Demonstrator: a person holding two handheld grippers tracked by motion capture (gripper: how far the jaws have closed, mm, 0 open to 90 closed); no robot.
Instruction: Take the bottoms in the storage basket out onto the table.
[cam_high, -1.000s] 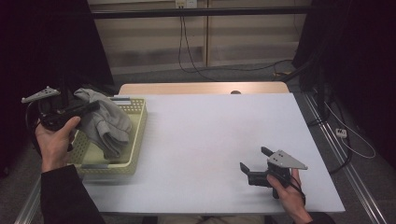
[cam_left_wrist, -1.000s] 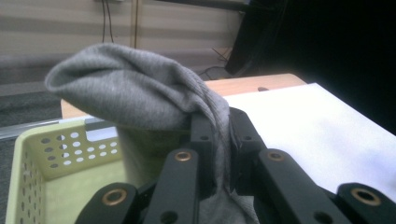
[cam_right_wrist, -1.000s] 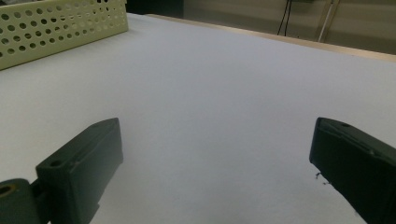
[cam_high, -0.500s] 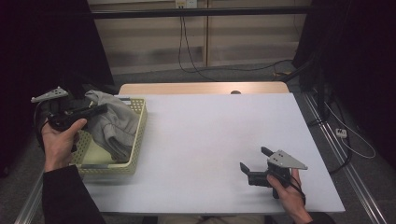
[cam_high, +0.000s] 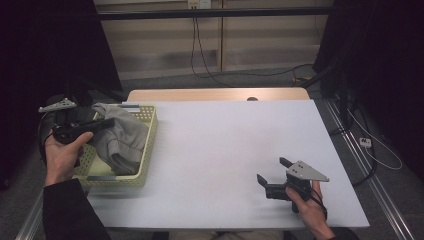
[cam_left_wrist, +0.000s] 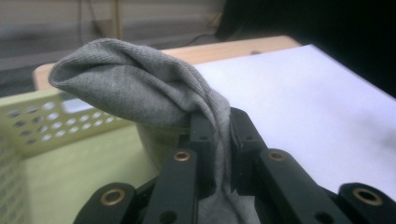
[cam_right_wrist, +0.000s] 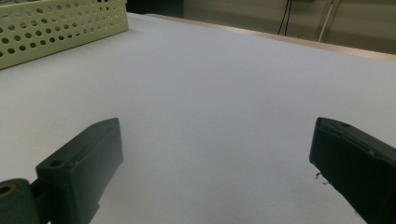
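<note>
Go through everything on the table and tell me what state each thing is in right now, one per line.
Grey cloth: bunched, pinched between the left gripper's jaws, partly raised above the basket.
Basket: upright at the table's left edge, cloth draped inside.
Left gripper: shut on the cloth.
Right gripper: open, nothing between its jaws, resting low on the table.
Table: covered in white, bare in the middle.

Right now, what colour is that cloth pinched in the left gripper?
Grey knit cloth; clearest in the left gripper view.
</note>
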